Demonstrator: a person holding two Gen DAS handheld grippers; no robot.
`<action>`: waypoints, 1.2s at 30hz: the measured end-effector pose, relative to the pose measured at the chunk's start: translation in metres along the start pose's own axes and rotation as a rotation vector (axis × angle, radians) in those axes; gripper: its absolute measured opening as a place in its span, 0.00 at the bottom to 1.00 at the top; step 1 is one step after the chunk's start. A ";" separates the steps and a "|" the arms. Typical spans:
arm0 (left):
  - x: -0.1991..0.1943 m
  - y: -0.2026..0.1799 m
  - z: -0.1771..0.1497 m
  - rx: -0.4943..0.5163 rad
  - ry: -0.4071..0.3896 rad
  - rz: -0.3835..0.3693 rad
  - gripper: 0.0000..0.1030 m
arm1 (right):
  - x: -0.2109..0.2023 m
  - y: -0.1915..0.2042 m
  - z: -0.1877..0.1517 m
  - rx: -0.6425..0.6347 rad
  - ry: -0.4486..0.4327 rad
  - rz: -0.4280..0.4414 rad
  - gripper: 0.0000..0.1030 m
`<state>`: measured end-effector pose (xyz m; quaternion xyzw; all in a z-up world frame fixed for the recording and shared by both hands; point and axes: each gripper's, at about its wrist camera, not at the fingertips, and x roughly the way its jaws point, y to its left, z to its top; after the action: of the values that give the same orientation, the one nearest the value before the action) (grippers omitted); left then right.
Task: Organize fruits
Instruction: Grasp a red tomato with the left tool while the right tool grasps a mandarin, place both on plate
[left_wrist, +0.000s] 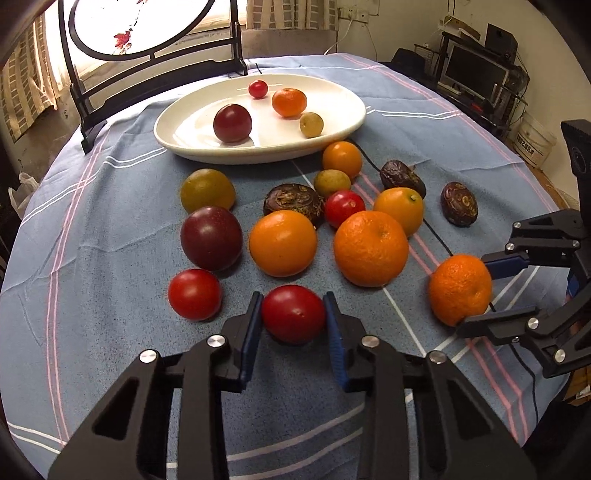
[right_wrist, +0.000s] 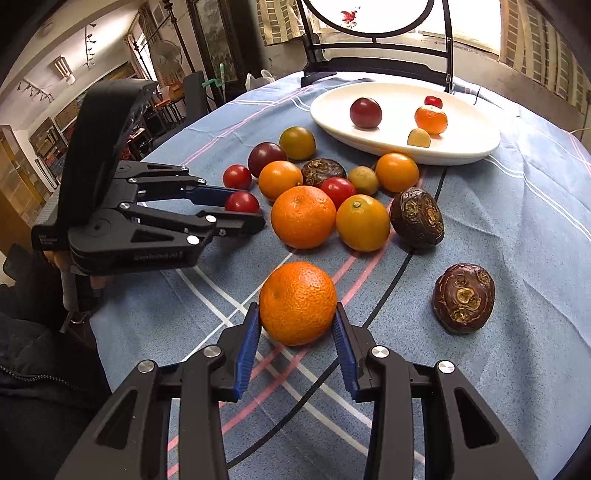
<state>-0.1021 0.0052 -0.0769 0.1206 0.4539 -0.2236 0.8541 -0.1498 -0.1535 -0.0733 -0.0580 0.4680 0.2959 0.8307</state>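
My left gripper (left_wrist: 293, 308) is shut on a red tomato (left_wrist: 293, 314) that rests on the blue tablecloth; it also shows in the right wrist view (right_wrist: 242, 206). My right gripper (right_wrist: 297, 314) is shut on an orange mandarin (right_wrist: 297, 302) on the cloth; it also shows at the right of the left wrist view (left_wrist: 476, 291), pads against the mandarin (left_wrist: 460, 294). A white oval plate (left_wrist: 343, 125) at the back holds a dark plum (left_wrist: 232, 122), a small tomato (left_wrist: 258, 88), a mandarin (left_wrist: 289, 102) and a small tan fruit (left_wrist: 311, 124).
Several loose fruits lie between the grippers and the plate: oranges (left_wrist: 370, 248), tomatoes (left_wrist: 194, 294), a plum (left_wrist: 211, 237), a greenish fruit (left_wrist: 207, 189) and dark brown water chestnuts (left_wrist: 459, 203). A black framed stand (left_wrist: 155, 55) rises behind the plate. The round table's edge (left_wrist: 535, 166) curves at right.
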 end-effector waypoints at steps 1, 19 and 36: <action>-0.001 -0.001 -0.001 0.011 -0.003 0.008 0.31 | 0.000 0.000 0.000 -0.002 0.000 -0.001 0.38; -0.006 -0.005 -0.008 0.015 -0.001 0.002 0.31 | 0.004 0.003 0.005 -0.035 -0.020 -0.084 0.41; -0.056 0.014 0.074 0.007 -0.210 0.068 0.31 | -0.066 -0.024 0.059 -0.032 -0.243 -0.118 0.41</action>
<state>-0.0689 0.0021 0.0111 0.1145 0.3567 -0.2076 0.9036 -0.1185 -0.1797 0.0084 -0.0626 0.3546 0.2587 0.8963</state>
